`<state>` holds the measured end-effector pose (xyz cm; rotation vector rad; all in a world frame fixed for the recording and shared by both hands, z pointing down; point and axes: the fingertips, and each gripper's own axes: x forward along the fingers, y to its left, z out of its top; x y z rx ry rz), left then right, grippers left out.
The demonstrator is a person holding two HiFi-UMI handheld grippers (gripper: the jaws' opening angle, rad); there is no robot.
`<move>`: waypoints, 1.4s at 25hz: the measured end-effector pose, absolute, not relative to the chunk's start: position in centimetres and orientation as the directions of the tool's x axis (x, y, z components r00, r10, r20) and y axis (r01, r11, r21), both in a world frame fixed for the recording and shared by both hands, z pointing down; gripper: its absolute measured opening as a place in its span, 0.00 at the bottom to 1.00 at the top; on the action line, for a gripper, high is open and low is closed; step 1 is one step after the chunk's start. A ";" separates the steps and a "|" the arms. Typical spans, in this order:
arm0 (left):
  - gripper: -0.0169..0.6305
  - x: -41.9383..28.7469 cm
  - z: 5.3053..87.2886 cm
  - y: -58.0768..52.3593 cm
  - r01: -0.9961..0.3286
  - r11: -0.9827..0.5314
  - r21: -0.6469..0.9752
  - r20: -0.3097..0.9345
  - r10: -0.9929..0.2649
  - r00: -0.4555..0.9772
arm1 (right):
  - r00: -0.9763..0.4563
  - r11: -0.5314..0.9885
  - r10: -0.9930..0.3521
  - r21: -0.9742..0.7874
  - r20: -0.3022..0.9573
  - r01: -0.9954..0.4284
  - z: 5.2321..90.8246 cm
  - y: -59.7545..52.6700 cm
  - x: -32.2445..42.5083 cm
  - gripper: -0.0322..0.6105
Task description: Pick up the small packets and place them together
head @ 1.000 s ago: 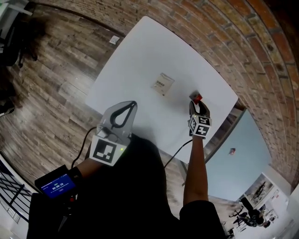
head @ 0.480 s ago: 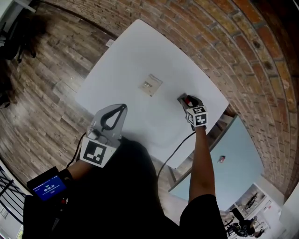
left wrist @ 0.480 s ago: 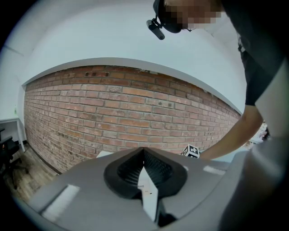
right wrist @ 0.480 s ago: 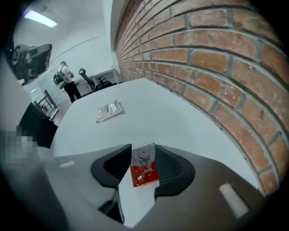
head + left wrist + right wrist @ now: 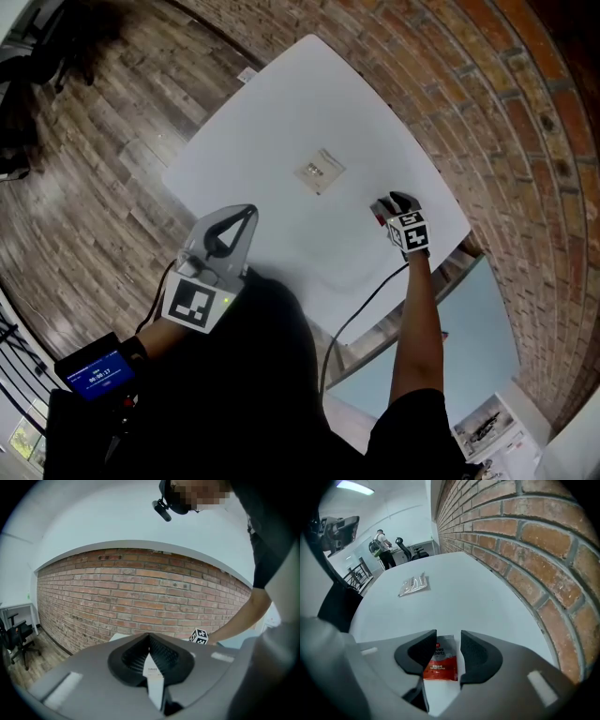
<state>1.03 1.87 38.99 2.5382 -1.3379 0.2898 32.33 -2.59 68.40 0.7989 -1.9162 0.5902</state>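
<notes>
A white table (image 5: 281, 122) carries a pale clear packet (image 5: 320, 172) near its middle, also in the right gripper view as the pale packet (image 5: 414, 585). A red coffee packet (image 5: 440, 660) lies flat by the table's wall-side edge. My right gripper (image 5: 383, 209) is down on it, its jaws standing at the packet's two long edges, right gripper (image 5: 448, 648). My left gripper (image 5: 247, 214) hovers over the near side of the table. In its own view the left gripper (image 5: 151, 660) is shut on a thin white packet (image 5: 154, 679) standing upright between the pads.
A brick wall (image 5: 487, 112) runs close along the table's far and right sides. A light-blue table (image 5: 469, 347) stands lower right, and wooden floor (image 5: 84, 169) lies to the left. A cable (image 5: 361, 305) trails from the right gripper. A person (image 5: 382, 543) and office chairs stand far off.
The head view has swung about. The right gripper stays at the red packet by the wall-side edge, and the left gripper keeps its white packet over the near side of the table.
</notes>
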 end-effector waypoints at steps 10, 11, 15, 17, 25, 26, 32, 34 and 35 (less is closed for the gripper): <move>0.03 1.3 38.7 2.1 -0.838 -0.530 0.130 0.295 -0.786 0.543 | -0.338 0.669 -0.274 -0.074 0.900 -0.739 68.0 -2.0 33.6 0.07; 0.03 1.4 38.7 2.1 -0.835 -0.535 0.130 0.291 -0.784 0.548 | -0.339 0.656 -0.289 -0.073 0.895 -0.751 67.7 -1.9 33.7 0.06; 0.03 1.8 38.5 2.2 -0.826 -0.549 0.127 0.280 -0.779 0.561 | -0.392 0.524 -0.424 -0.132 0.816 -0.842 64.7 -1.6 33.4 0.06; 0.03 2.0 38.6 2.2 -0.819 -0.561 0.117 0.284 -0.771 0.569 | -0.417 0.443 -0.509 -0.185 0.753 -0.877 62.8 -1.0 33.0 0.06; 0.03 3.3 38.4 2.3 -0.781 -0.611 0.127 0.264 -0.738 0.620 | -0.471 0.311 -0.642 -0.357 0.604 -0.881 59.4 1.2 28.4 0.06; 0.03 3.4 38.3 2.4 -0.776 -0.618 0.126 0.261 -0.734 0.627 | -0.475 0.291 -0.651 -0.383 0.592 -0.877 59.6 1.1 27.8 0.06; 0.03 3.2 38.3 2.5 -0.777 -0.614 0.141 0.262 -0.733 0.627 | -0.437 0.158 -0.693 -0.470 0.574 -0.868 61.6 0.5 26.0 0.06; 0.03 2.6 38.5 2.5 -0.783 -0.605 0.144 0.267 -0.738 0.619 | -0.419 0.156 -0.680 -0.440 0.601 -0.885 62.7 0.5 25.7 0.06; 0.03 2.3 38.6 2.5 -0.786 -0.601 0.145 0.271 -0.740 0.615 | -0.407 0.159 -0.674 -0.417 0.617 -0.895 63.2 0.6 25.7 0.06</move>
